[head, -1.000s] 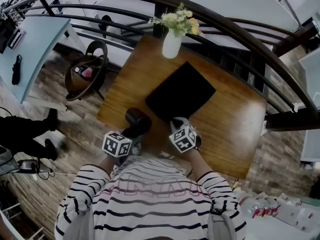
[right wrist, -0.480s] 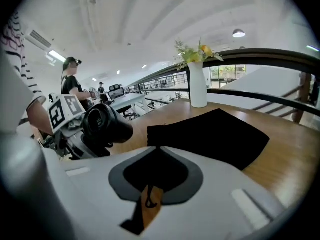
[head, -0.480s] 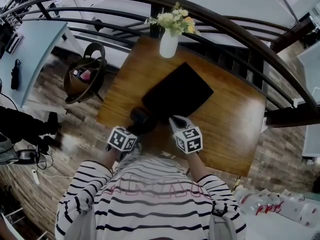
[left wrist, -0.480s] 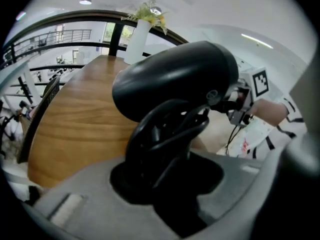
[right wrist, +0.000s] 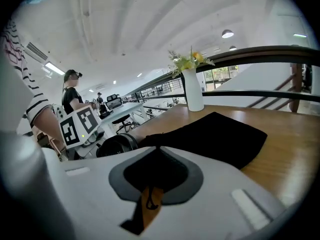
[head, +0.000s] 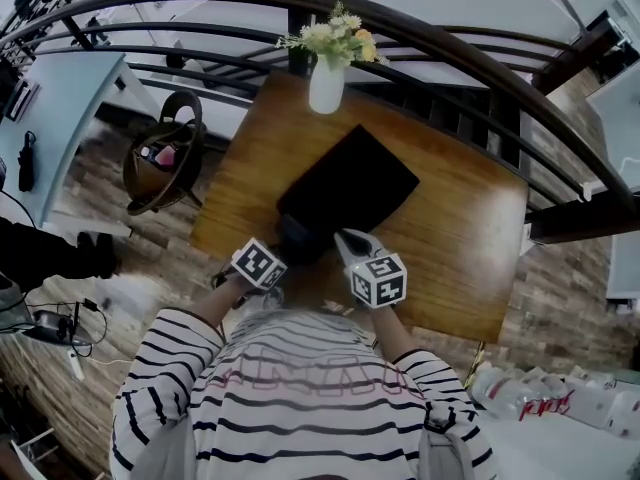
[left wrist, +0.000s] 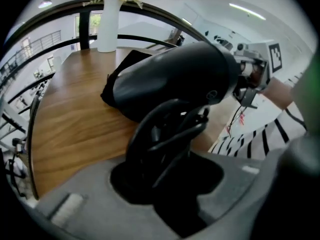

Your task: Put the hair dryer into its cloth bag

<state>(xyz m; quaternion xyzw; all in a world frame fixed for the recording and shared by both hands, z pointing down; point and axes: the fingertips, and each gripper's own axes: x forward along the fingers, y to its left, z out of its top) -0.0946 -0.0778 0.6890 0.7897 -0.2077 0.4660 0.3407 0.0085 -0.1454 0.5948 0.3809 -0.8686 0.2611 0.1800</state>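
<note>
On the wooden table [head: 460,238] lies the black cloth bag [head: 350,180], its mouth toward me. My left gripper [head: 281,253] is shut on the handle of the black hair dryer [head: 296,236], whose cord is wrapped round that handle. In the left gripper view the dryer's barrel [left wrist: 175,79] fills the middle and points at the bag [left wrist: 126,64], nose at the mouth. My right gripper [head: 346,240] is shut on the bag's near edge and holds it raised. The right gripper view has black cloth [right wrist: 215,136] pinched between the jaws, with the dryer [right wrist: 117,145] to the left.
A white vase of flowers [head: 326,83] stands at the table's far edge, behind the bag. A dark curved railing [head: 450,43] runs past the table. A round chair [head: 165,153] sits on the floor at left. A person [right wrist: 72,91] stands far off.
The left gripper has carried the hair dryer right and down to the bag's mouth, tilting it. The right gripper has risen and rolled with the bag's edge in it.
</note>
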